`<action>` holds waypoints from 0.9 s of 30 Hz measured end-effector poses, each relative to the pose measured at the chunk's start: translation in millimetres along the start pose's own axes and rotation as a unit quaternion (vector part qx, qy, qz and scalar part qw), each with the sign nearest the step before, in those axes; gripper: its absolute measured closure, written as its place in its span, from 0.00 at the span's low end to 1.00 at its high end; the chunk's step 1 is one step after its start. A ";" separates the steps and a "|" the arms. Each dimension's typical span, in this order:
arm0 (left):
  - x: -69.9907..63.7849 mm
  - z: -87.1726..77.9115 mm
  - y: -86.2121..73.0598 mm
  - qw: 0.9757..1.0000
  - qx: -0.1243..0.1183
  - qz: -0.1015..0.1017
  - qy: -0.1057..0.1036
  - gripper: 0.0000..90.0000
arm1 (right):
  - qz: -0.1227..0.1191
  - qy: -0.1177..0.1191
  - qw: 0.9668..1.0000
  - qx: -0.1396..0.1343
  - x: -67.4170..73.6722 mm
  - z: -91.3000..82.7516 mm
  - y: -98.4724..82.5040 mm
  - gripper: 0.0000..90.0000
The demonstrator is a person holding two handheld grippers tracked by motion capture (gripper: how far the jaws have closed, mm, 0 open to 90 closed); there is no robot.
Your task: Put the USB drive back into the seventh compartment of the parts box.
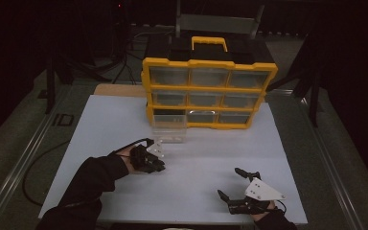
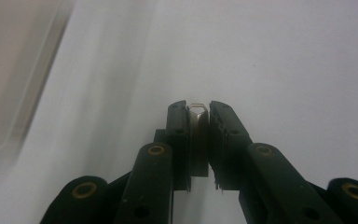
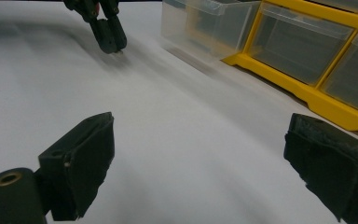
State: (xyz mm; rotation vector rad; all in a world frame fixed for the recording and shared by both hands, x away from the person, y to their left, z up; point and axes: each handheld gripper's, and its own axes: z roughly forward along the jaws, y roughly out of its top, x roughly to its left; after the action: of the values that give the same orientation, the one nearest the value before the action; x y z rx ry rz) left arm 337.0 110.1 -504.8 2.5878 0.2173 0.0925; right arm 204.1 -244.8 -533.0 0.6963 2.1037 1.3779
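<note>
Pinched between the black fingers [image 2: 177,135] of the left gripper [image 2: 198,116] is a small, flat, pale metallic piece with an angled tip [image 2: 197,112], its top edge just proud of the pads; what it is exactly I cannot tell. It hangs close above the white surface [image 2: 284,60], touching nothing else.

Just beyond it lies a clear plastic drawer [image 1: 169,132], pulled out of the lower left bay of the yellow-framed organiser cabinet with transparent compartments [image 1: 209,90] and resting on the white surface in front of it. The step in hand looks like carrying the piece to that open drawer. The next move probably calls for lifting the piece over the drawer's near wall, centring it above the opening, then easing the grip.

The left forearm, in a dark sleeve [image 1: 93,177], comes in from the lower left, the gripper pointing forward and to the right. The right gripper [image 1: 231,183] rests low at the near right edge, fingers spread wide and holding nothing, well apart from the drawer.
</note>
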 end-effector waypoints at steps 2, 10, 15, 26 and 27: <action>0.1 -2.1 2.2 1.000 -0.003 -0.001 -0.003 0.88 | -0.001 0.000 1.000 0.000 -0.3 0.0 -0.1 0.10; 1.6 -11.9 11.2 1.000 -0.007 -0.008 0.004 0.88 | 0.000 0.000 1.000 0.001 -0.2 0.2 -0.1 0.10; 3.9 -17.9 16.9 1.000 -0.009 -0.010 -0.001 0.88 | 0.000 0.001 1.000 0.002 -0.2 0.3 -0.2 0.10; 7.8 -29.6 28.8 1.000 -0.016 -0.008 0.001 0.88 | 0.000 0.001 1.000 0.001 -0.1 0.2 -0.3 0.10; 8.5 -30.9 29.9 1.000 -0.017 -0.009 0.002 0.88 | 0.001 0.000 1.000 0.001 -0.1 0.2 -0.3 0.10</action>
State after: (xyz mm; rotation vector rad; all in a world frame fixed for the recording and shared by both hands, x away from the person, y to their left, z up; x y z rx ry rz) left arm 346.1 102.1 -462.6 2.5522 0.2374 0.0946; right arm 204.3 -244.8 -533.3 0.7002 2.1055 1.3777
